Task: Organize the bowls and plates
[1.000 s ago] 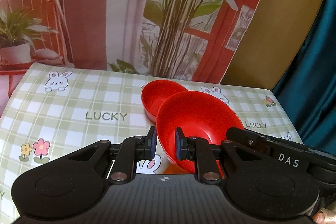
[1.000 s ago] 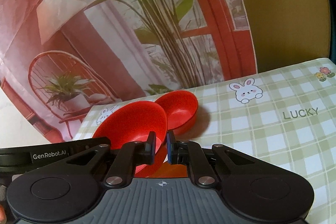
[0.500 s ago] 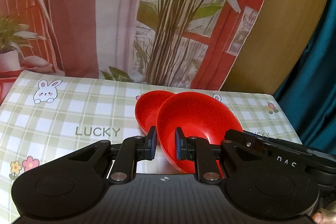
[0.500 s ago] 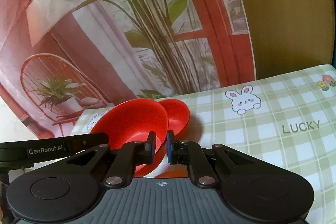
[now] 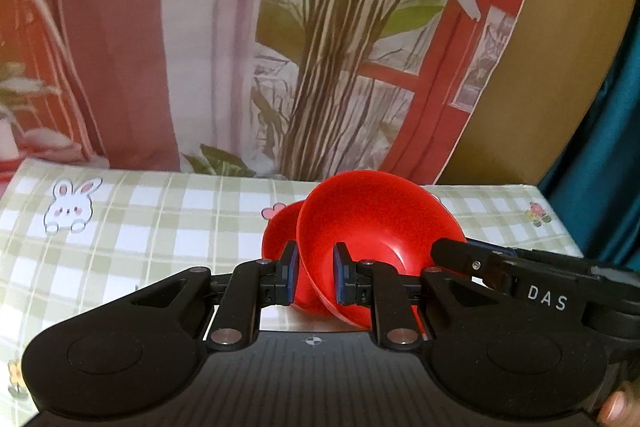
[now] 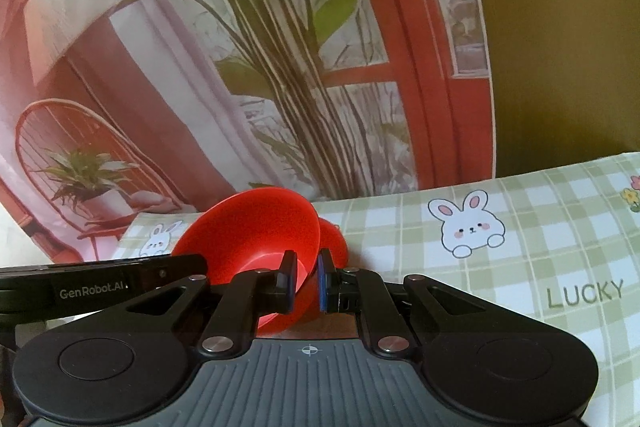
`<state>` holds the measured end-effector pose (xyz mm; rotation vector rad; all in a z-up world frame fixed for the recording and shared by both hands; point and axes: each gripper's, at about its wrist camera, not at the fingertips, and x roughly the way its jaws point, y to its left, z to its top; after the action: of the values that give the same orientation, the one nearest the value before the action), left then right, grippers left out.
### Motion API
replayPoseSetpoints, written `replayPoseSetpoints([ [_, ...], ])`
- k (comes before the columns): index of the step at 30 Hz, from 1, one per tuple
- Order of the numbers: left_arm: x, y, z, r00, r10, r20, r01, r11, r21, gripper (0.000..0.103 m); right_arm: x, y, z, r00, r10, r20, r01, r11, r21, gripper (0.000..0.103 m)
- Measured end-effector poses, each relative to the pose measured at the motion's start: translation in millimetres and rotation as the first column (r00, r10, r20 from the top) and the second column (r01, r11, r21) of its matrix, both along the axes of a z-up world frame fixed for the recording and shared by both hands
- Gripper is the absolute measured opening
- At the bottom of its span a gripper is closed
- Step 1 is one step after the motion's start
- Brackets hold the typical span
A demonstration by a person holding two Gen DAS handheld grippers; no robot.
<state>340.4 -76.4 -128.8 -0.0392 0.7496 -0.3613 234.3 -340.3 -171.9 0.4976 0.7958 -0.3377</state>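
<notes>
A large red bowl (image 5: 372,223) is held tilted above the table by both grippers. My left gripper (image 5: 315,277) is shut on its near left rim. My right gripper (image 6: 307,285) is shut on its right rim and shows in the left wrist view (image 5: 472,261) as a black arm marked DAS. The same bowl shows in the right wrist view (image 6: 256,231). A smaller red bowl (image 5: 282,233) sits on the table right behind it, mostly hidden; a sliver shows in the right wrist view (image 6: 334,239).
The table has a green checked cloth (image 5: 152,227) with rabbits and the word LUCKY (image 6: 584,293). A printed backdrop with plants (image 5: 320,47) hangs behind the far edge. A teal curtain (image 5: 608,147) hangs at the right.
Both grippers have raised and tipped the large bowl more upright, bringing it over the small bowl, which is now mostly hidden behind it.
</notes>
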Motion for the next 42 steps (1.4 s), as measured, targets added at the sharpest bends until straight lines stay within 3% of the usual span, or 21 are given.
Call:
replayPoseSetpoints([
  [13, 30.9, 5.2, -23.6, 1.0, 0.011, -0.005, -0.011, 1.0, 0.017, 0.021, 30.4, -10.5, -36.1, 0.999, 0.008, -0.039, -0.008, 1.0, -0.001, 0.01],
  [34, 36.6, 5.2, -49.2, 0.998, 0.013, -0.054, -0.011, 0.999, 0.034, 0.024, 40.3, -12.8, -57.1, 0.995, 0.039, -0.09, -0.04, 0.999, -0.007, 0.014],
  [36, 36.3, 5.9, -50.4, 0.998, 0.016, -0.059, -0.014, 0.999, 0.029, 0.025, 39.6, -12.6, -57.6, 0.995, 0.048, -0.09, -0.048, 0.999, -0.005, 0.015],
  [39, 37.9, 7.7, -52.7, 0.997, 0.026, -0.069, -0.025, 1.0, 0.018, 0.036, 39.2, -12.7, -57.1, 0.994, 0.05, -0.094, -0.051, 0.999, -0.007, 0.016],
  [42, 40.4, 10.2, -54.6, 0.996, 0.036, -0.08, -0.037, 0.999, -0.007, 0.036, 39.0, -14.2, -56.9, 0.994, 0.045, -0.097, -0.046, 0.999, -0.004, 0.017],
])
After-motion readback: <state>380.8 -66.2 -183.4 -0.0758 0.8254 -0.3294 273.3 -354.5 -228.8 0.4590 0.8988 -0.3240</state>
